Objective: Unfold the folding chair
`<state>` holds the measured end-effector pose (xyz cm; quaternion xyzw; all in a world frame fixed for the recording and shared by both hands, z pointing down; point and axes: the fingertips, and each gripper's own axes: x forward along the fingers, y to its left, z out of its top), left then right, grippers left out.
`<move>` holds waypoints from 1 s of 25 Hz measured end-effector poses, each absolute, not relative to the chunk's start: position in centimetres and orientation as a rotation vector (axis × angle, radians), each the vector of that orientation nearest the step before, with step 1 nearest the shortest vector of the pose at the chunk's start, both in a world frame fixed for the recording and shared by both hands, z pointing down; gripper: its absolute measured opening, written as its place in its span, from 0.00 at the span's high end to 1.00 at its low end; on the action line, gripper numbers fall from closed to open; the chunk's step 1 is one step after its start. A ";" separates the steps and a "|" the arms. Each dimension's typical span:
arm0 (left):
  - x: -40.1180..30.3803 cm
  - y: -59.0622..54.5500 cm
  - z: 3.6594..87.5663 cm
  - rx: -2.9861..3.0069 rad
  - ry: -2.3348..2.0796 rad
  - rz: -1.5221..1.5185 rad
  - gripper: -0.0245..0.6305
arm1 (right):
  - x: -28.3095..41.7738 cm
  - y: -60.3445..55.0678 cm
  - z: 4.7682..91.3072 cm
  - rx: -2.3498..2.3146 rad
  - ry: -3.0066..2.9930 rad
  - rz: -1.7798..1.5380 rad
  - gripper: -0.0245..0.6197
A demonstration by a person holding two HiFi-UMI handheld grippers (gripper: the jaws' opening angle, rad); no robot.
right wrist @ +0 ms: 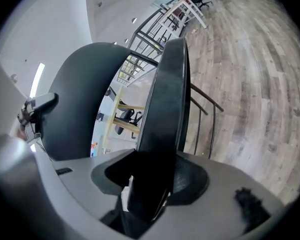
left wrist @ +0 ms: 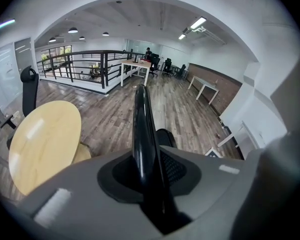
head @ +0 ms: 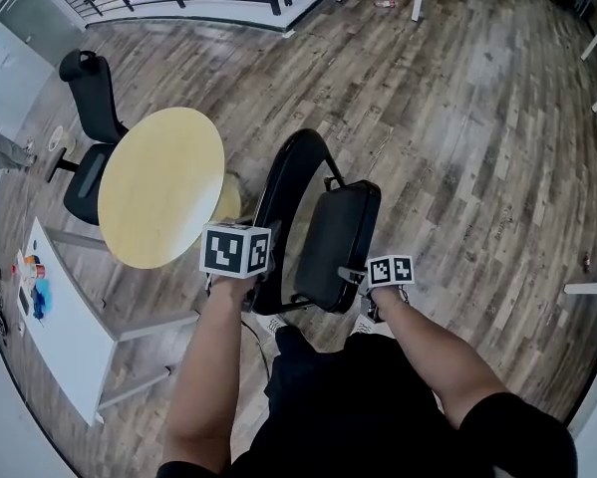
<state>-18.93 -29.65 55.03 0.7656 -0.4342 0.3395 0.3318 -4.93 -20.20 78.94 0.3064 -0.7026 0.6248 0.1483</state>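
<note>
Left gripper (left wrist: 147, 184), right gripper (right wrist: 152, 184): jaws clamped (forearms outstretched, angled down).

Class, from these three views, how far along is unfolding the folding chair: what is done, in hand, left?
Done: both grips are set. The left gripper clamps the black frame tube; the right gripper clamps the seat pad by its edge. In hand: the seat pad stands tilted up, close to the frame tube, so the chair looks only partly open. Left: swing the seat pad down flat, then release.
</note>
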 end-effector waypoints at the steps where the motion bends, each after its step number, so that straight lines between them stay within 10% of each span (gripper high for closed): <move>1: -19.7 -29.9 55.3 1.999 -1.153 0.912 0.83 | -4.7 -20.1 79.2 0.884 -2.013 1.803 0.66; 25: -26.7 -31.9 63.5 1.987 -1.115 0.855 0.79 | 6.9 -16.1 90.2 0.893 -1.915 2.029 0.63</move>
